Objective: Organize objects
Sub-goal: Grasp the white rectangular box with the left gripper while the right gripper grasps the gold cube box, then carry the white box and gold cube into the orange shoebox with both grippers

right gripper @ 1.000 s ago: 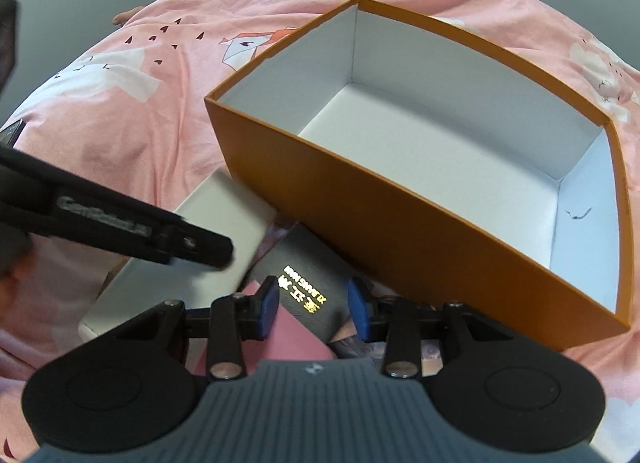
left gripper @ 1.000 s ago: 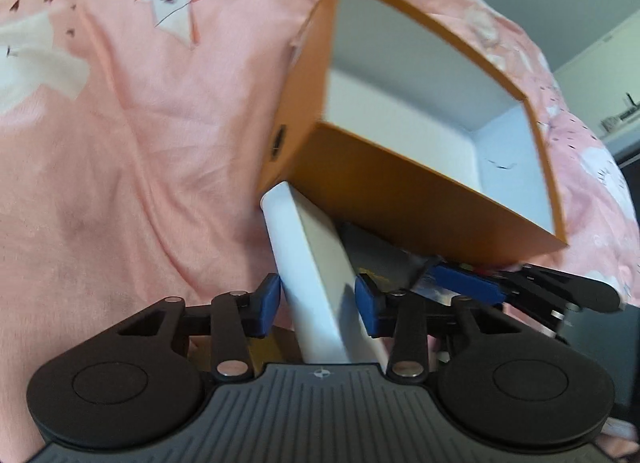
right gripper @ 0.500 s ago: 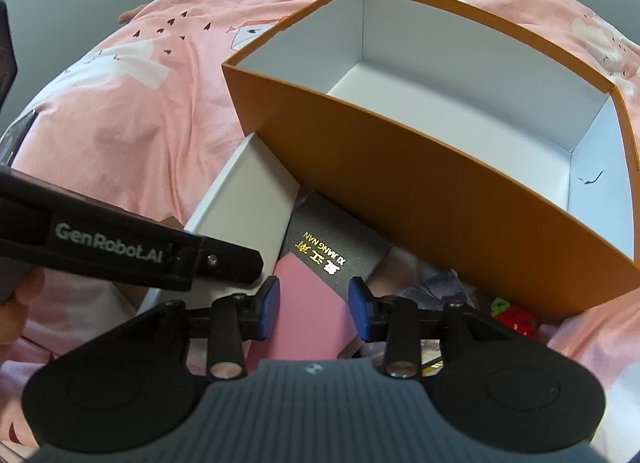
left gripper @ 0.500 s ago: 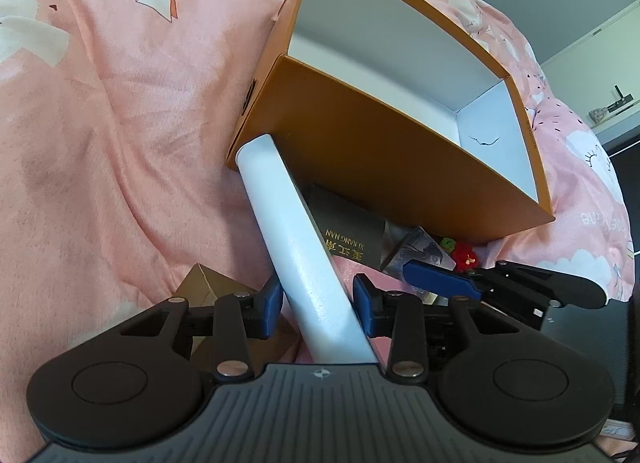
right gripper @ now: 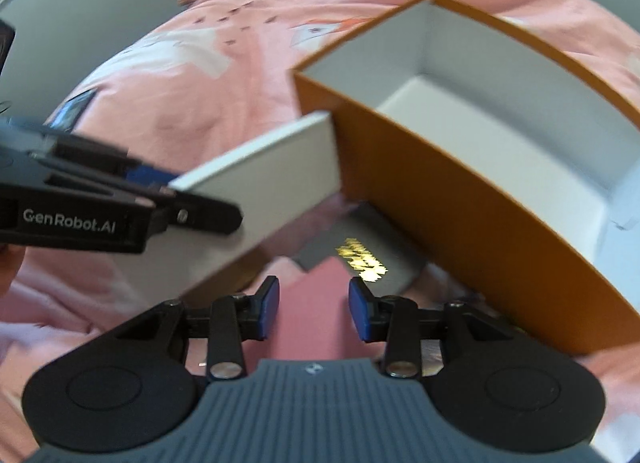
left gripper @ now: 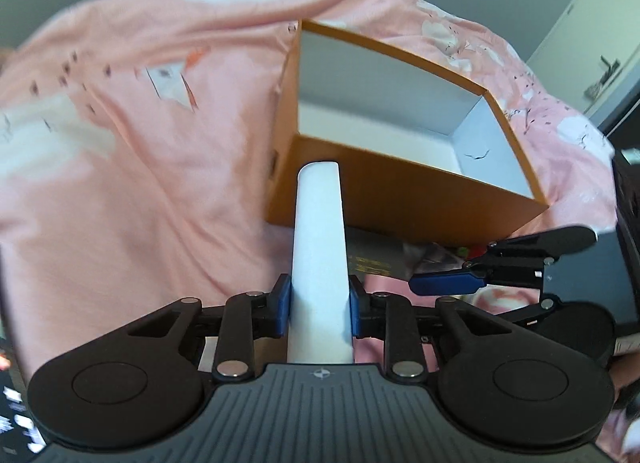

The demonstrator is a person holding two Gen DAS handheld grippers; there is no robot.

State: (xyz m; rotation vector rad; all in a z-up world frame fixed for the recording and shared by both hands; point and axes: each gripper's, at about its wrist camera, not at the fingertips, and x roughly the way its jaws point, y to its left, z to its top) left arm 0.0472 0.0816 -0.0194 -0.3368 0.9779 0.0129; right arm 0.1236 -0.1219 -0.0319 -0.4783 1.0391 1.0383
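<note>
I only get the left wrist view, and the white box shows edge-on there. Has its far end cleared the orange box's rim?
Observer: No. In the right wrist view the white box ends in front of the orange box's outer wall, not above the rim.
Operator: Is it a bar or a slab?
Observer: A broad, flat slab. The left gripper, jaws closing, grips it across its thickness near one end.
Operator: Is the right gripper carrying anything?
Observer: No. The right gripper is open and empty, over a pink item.
</note>
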